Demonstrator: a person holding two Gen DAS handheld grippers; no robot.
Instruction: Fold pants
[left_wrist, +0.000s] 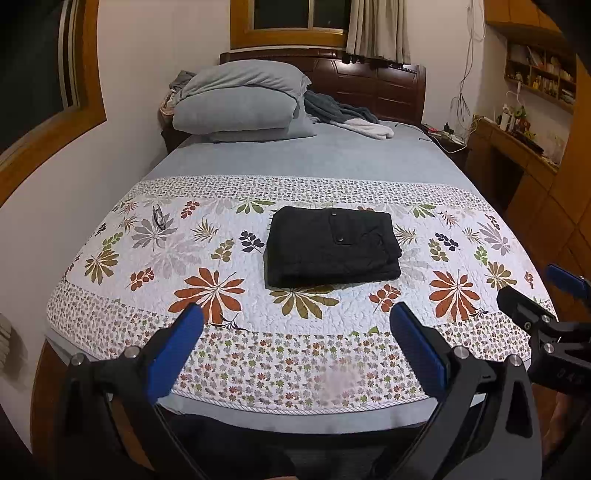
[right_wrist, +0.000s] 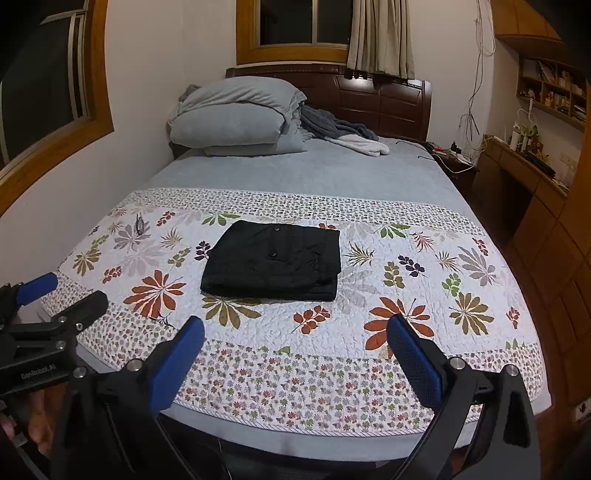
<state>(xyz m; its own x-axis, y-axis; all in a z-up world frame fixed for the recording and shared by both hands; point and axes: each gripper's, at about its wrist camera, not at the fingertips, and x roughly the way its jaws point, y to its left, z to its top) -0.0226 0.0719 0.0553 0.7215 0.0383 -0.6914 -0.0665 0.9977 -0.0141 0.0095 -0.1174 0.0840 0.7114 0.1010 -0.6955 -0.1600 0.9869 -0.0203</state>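
Black pants (left_wrist: 332, 246) lie folded into a compact rectangle on the floral quilt (left_wrist: 229, 332), also in the right wrist view (right_wrist: 275, 266). My left gripper (left_wrist: 295, 325) is open and empty, held back over the bed's foot edge, well short of the pants. My right gripper (right_wrist: 295, 332) is open and empty too, also back at the foot edge. The right gripper shows at the right edge of the left wrist view (left_wrist: 532, 291); the left gripper shows at the left edge of the right wrist view (right_wrist: 62, 291).
Grey pillows (left_wrist: 240, 103) and a crumpled blanket (left_wrist: 343, 114) lie at the headboard. A pair of glasses (left_wrist: 159, 218) lies on the quilt's far left. A wooden desk and shelves (left_wrist: 517, 147) stand to the right of the bed; a wall runs along the left.
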